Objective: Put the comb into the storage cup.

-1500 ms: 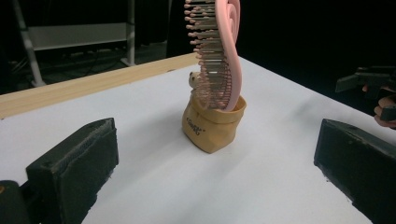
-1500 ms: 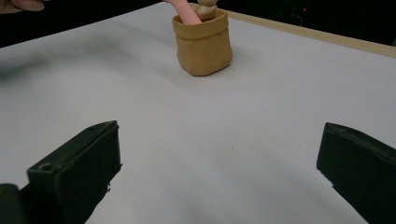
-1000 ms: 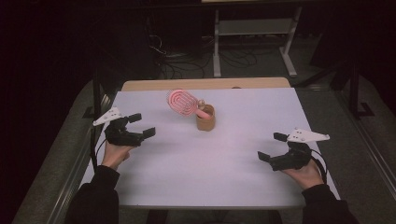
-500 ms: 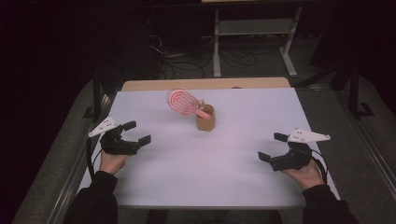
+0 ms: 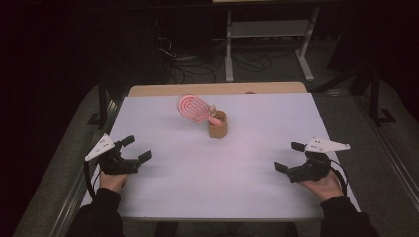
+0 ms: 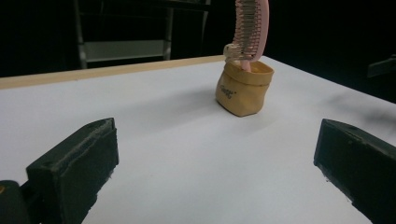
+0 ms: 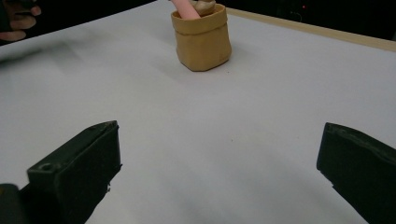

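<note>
Both the left claw (image 5: 132, 152) and the right claw (image 5: 289, 156) rest released and empty near the white table (image 5: 163, 197) edges; the tan pouch (image 5: 217, 125) stands mid-table, far side; its leaning pink brush (image 5: 192, 107) looks top-heavy; a nudge could topple it.

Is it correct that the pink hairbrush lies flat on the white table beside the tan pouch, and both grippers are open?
Not quite. The pink hairbrush stands in the tan pouch, handle down, as the high view shows. Both the left gripper and the right gripper are open.
</note>
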### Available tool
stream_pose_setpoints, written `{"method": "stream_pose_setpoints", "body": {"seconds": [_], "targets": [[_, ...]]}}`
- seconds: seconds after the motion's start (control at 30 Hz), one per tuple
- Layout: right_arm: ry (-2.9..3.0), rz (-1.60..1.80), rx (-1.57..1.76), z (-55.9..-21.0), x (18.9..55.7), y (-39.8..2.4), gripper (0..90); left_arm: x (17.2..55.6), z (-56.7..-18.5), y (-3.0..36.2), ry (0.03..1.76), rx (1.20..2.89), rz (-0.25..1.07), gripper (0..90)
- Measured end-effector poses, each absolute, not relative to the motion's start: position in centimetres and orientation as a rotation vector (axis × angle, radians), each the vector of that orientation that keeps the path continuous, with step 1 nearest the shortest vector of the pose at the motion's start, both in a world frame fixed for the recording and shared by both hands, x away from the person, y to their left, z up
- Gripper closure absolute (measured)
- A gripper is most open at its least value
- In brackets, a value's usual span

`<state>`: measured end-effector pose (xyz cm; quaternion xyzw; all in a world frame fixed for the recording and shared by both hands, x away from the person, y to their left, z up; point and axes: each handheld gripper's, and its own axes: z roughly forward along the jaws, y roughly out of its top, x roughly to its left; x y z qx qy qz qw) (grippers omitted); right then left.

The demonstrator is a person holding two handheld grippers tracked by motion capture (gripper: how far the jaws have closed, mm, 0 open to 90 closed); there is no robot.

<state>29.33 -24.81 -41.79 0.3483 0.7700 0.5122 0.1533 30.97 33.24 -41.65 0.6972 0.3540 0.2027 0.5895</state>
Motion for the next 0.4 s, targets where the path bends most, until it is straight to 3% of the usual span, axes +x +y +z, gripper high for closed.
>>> {"method": "stream_pose_setpoints", "body": {"seconds": [0.4], "targets": [[2.199,1.449,1.029,-42.17,29.06,-25.56,0.0,30.26,-42.18,34.13,0.818,1.633,0.521,0.0]]}}
